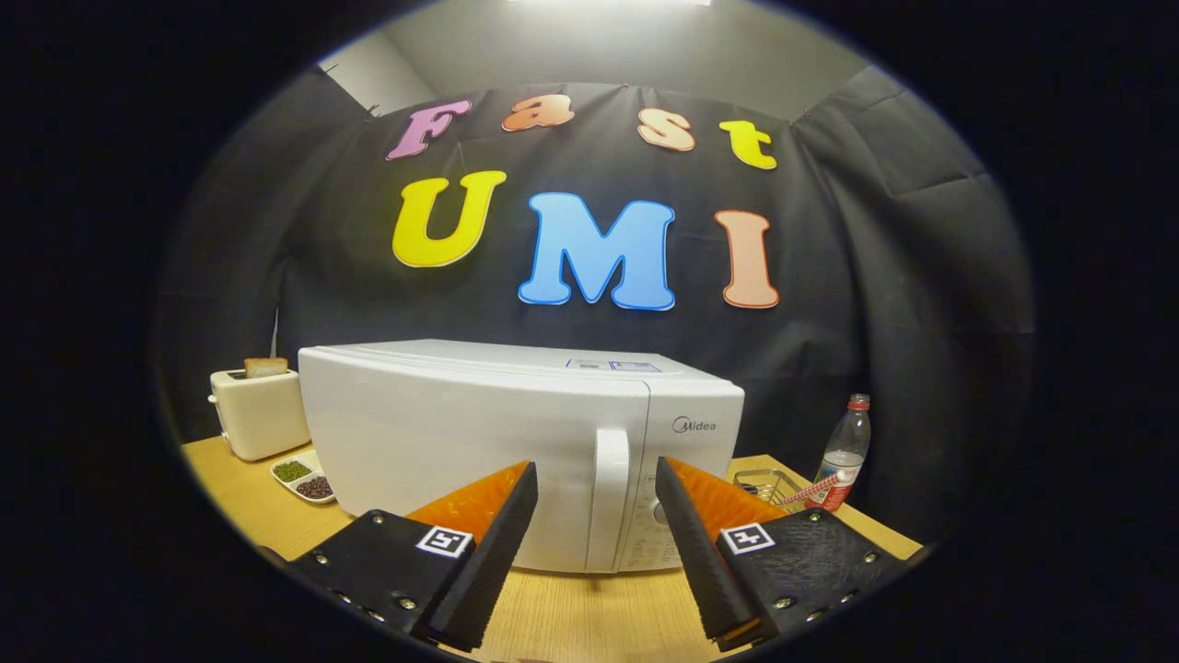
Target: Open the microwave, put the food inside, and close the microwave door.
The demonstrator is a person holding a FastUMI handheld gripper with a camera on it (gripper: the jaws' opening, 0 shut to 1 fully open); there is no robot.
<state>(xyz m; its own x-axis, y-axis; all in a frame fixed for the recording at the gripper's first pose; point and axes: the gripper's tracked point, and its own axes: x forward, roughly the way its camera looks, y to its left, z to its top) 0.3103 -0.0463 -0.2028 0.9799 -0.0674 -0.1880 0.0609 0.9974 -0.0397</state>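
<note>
A white microwave (479,442) stands on the wooden table (589,617) just ahead of my fingers, its door shut. Its vertical white handle (608,497) sits at the door's right side, next to the control panel (686,479). My gripper (597,474) is open, and the handle shows in the gap between the two fingertips, a little beyond them. Nothing is held. A small white dish (304,479) with green and dark food lies on the table to the left of the microwave.
A white toaster (260,414) with a slice of bread in it stands at the back left. To the right of the microwave are a small wire basket (769,483) and a clear plastic bottle (843,456) with a red cap.
</note>
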